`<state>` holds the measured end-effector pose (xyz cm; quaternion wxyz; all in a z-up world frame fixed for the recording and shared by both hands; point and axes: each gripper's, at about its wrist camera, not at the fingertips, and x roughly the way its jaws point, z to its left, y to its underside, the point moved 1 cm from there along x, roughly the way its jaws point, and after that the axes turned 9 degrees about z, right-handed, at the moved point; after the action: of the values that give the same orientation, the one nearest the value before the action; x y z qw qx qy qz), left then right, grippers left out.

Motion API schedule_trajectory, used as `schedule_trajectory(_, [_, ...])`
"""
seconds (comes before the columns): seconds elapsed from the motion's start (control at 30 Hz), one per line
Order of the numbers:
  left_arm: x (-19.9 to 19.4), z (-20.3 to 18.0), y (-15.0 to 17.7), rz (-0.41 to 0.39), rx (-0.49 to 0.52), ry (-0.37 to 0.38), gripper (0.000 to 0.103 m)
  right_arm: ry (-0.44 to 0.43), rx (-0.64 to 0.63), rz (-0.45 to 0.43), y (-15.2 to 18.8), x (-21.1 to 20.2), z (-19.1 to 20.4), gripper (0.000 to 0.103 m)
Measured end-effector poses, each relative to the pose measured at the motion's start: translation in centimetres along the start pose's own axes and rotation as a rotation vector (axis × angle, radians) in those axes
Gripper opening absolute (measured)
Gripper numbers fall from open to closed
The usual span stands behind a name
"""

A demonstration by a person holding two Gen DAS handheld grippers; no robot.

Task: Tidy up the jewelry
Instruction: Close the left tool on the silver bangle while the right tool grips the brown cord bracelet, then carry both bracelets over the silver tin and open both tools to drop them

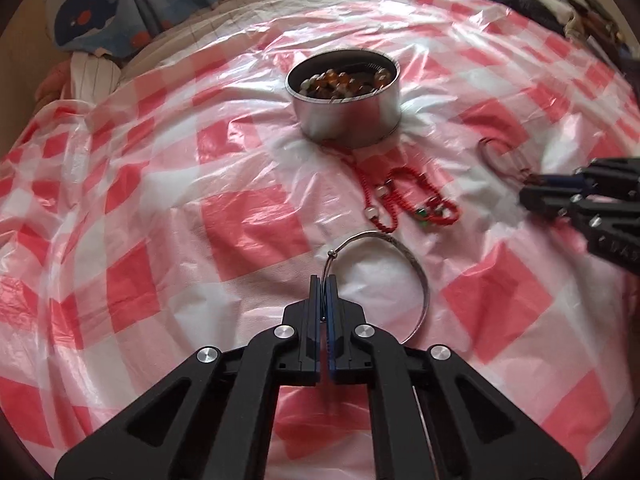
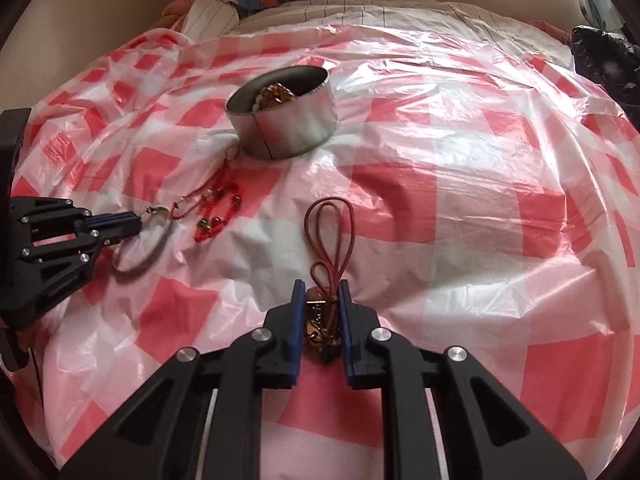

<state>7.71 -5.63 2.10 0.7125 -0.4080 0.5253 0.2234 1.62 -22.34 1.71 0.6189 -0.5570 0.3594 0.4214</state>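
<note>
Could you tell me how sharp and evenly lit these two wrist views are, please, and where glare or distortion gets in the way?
Left wrist view: soft daylight, glare streaks on the plastic checked sheet, the other tongs slightly blurred at the right edge. Right wrist view: sheen beyond the metal tin, bright window at the upper right. Both: fisheye bulge, dark rounded corners.

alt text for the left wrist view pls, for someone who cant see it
The left gripper is shut on a thin silver bangle lying on a red and white checked plastic sheet. Beyond it lie red bead strings and a round metal tin holding beaded jewelry; the right gripper enters from the right.
</note>
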Motion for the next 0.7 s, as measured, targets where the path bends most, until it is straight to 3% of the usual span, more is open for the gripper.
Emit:
schedule_trajectory(0.2, [-2.5,0.7,-0.6,-0.072,-0.049,0.09,0.002,-0.069,0.008,-0.059,-0.7,-1.3,0.8,0.017])
schedule_trajectory(0.7, [-2.9,-0.2,-2.5,-0.117,-0.059,0.111,0.002,-0.12,-0.015,-0.126,-1.7,-2.3,1.9,0.017])
